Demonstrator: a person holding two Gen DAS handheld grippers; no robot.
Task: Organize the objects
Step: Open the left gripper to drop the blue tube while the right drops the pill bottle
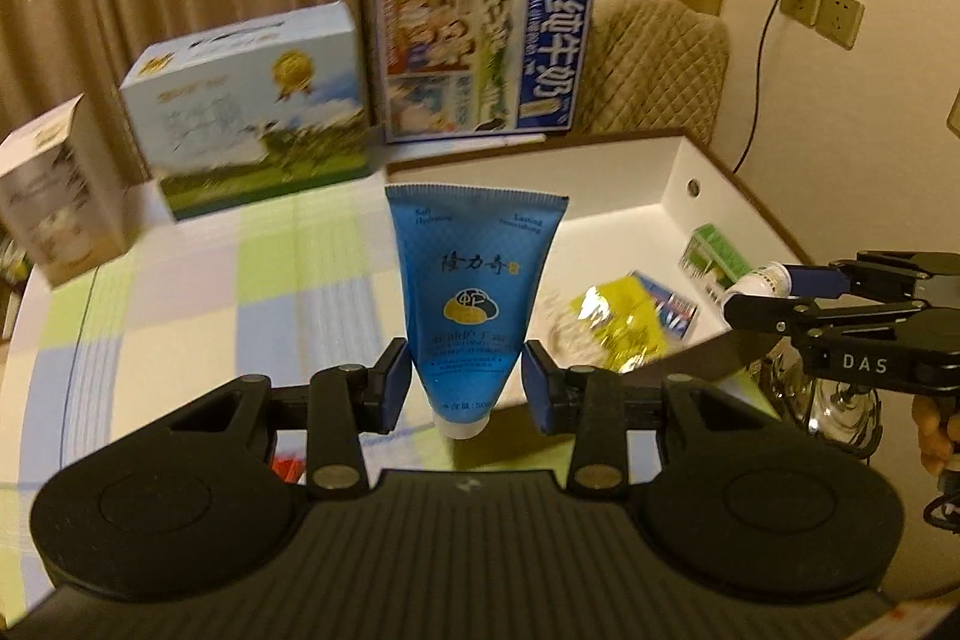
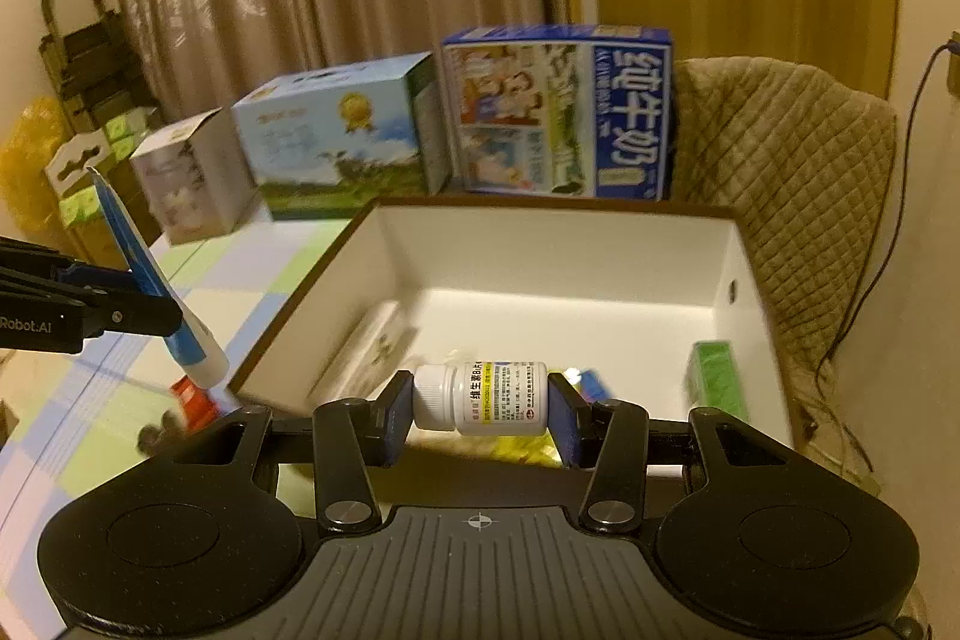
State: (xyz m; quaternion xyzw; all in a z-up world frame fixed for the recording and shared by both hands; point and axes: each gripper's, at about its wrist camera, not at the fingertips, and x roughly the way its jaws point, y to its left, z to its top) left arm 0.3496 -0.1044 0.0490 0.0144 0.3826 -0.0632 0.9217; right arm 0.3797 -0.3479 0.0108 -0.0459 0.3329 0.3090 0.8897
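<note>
My left gripper point(image 1: 467, 381) is shut on a blue cream tube point(image 1: 471, 292), held cap down above the checked tablecloth point(image 1: 180, 292). It also shows in the right wrist view point(image 2: 153, 280), left of the box. My right gripper point(image 2: 481, 403) is shut on a small white pill bottle point(image 2: 480, 397), held sideways over the near edge of the open white box point(image 2: 570, 250). The bottle also shows in the left wrist view point(image 1: 759, 280). Inside the box lie a green carton point(image 2: 717, 382), a yellow foil packet point(image 1: 618, 319) and a pale carton point(image 2: 366, 352).
Three cartons stand at the table's back: a blue milk carton point(image 2: 558, 112), a light blue box point(image 2: 336, 142) and a small white box point(image 2: 192, 178). A quilted chair back point(image 2: 792, 172) is right of them. A red item point(image 2: 192, 397) lies on the cloth.
</note>
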